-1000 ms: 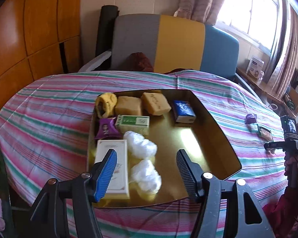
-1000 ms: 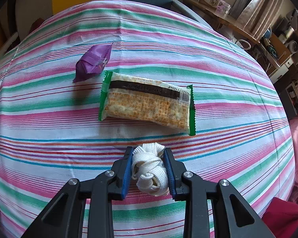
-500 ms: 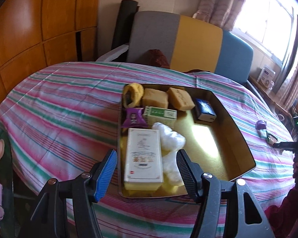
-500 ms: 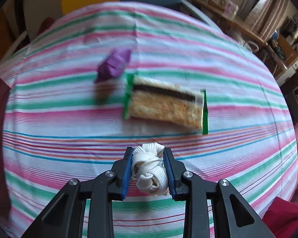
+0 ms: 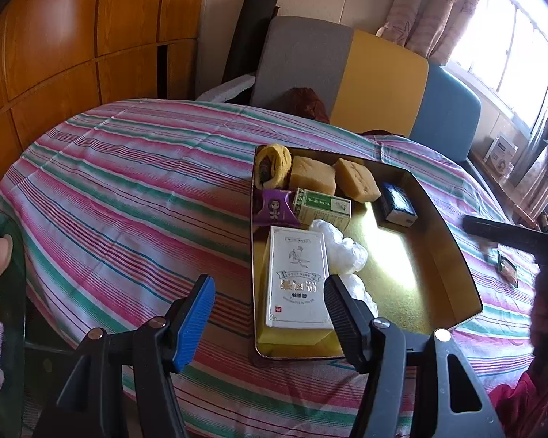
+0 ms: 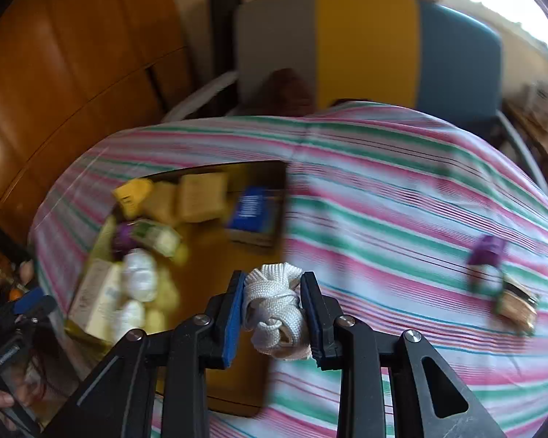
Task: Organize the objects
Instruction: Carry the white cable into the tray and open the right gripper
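Note:
My right gripper (image 6: 274, 281) is shut on a white knotted rope bundle (image 6: 274, 310), held above the right rim of the gold tray (image 6: 215, 255). The picture is blurred by motion. In the left wrist view the tray (image 5: 402, 273) holds a yellow roll (image 5: 272, 166), two tan blocks (image 5: 312, 179), a blue box (image 5: 398, 202), a green box (image 5: 323, 208), a purple packet (image 5: 276, 210), white crumpled bags (image 5: 343, 252) and a white box (image 5: 296, 277). My left gripper (image 5: 266, 284) hangs open over the tray's near left corner, holding nothing.
On the striped tablecloth (image 5: 128, 189), right of the tray, lie another purple packet (image 6: 487, 252) and a cracker packet (image 6: 515, 301). A grey, yellow and blue sofa (image 5: 347, 73) stands behind the table. Wooden panels (image 5: 73, 36) line the left wall. A glass side table (image 5: 3, 292) is at far left.
My right gripper has lifted the rope bundle and swung left, from beside the cracker packet to the tray's edge. My left gripper has drifted left, still open.

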